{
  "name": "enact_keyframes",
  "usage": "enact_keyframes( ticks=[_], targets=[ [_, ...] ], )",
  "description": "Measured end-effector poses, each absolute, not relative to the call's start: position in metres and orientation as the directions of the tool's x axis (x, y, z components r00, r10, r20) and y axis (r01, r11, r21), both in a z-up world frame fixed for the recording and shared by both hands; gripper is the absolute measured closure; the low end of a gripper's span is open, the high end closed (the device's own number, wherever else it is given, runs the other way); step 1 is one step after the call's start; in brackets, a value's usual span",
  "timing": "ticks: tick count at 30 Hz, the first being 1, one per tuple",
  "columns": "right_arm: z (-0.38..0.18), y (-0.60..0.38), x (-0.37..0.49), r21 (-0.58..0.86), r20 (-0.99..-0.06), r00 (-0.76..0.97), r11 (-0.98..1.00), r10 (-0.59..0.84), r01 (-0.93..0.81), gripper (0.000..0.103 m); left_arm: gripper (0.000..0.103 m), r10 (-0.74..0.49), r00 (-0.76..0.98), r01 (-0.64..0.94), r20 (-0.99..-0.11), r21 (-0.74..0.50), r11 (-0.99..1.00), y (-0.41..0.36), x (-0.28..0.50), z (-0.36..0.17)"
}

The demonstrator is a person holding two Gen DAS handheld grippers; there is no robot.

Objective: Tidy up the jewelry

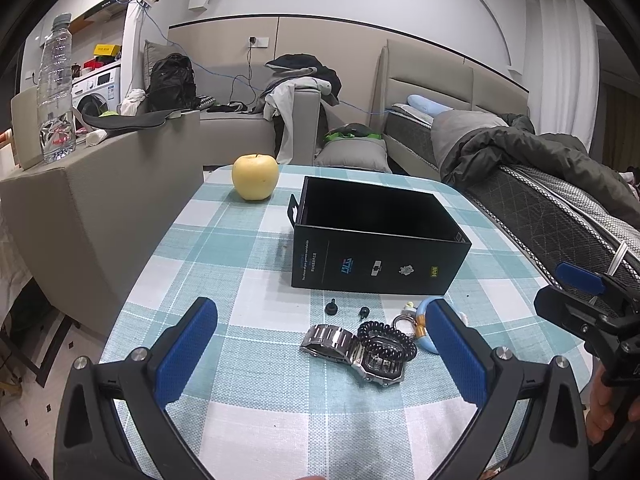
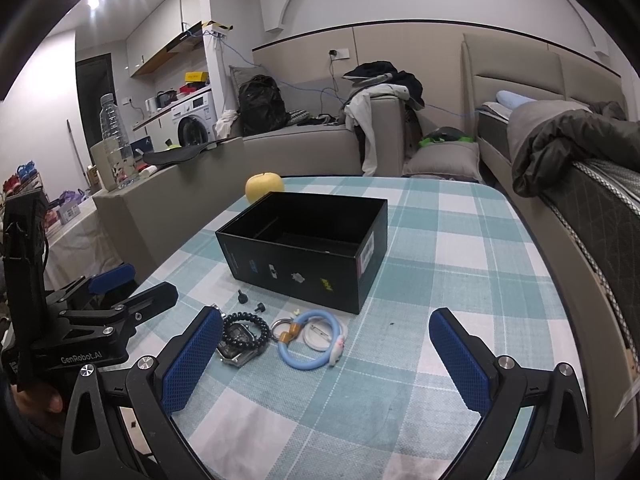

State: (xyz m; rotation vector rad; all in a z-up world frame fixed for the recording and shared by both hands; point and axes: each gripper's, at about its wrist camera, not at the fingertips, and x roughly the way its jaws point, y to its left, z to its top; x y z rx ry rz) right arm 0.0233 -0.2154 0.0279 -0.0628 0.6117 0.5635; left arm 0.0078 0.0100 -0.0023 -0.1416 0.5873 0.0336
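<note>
Both grippers hover over the checked tabletop (image 1: 248,264) with jaws spread wide, holding nothing. In the left wrist view the left gripper (image 1: 320,344) frames a steel watch (image 1: 352,350) under a black coiled band (image 1: 386,338). Its right finger hides part of the blue ring (image 2: 310,338). The black box (image 1: 380,240) sits mid-frame, its inside too dark to read. The right gripper (image 2: 326,354) has the jewelry at lower left of its view; 2 small black studs (image 1: 332,306) lie near the box.

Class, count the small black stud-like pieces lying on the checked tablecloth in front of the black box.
2: one stud on the left, one stud just right of it, both between the black box and the watch. None visibly hidden.
</note>
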Motion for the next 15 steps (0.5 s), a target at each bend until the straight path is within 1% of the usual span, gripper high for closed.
enact_keyframes(
  ticks=[10, 13, 15],
  targets=[
    [0.018, -0.208, 0.034, 0.110, -0.594, 0.647, 0.846, 0.477, -0.522, 0.000, 0.002, -0.001, 0.809, -0.080, -0.587, -0.113, 0.990, 0.011, 0.015, -0.006],
    [0.010, -0.207, 0.043, 0.123, -0.638, 0.615, 0.850, 0.463, -0.513, 0.000, 0.002, -0.003, 0.798, -0.080, -0.603, -0.111, 0.991, 0.011, 0.018, -0.010],
    [0.005, -0.204, 0.046, 0.106, -0.664, 0.602, 0.853, 0.443, -0.511, 0.000, 0.002, -0.005, 0.788, -0.080, -0.615, -0.110, 0.991, 0.010, 0.020, -0.013]
  ],
)
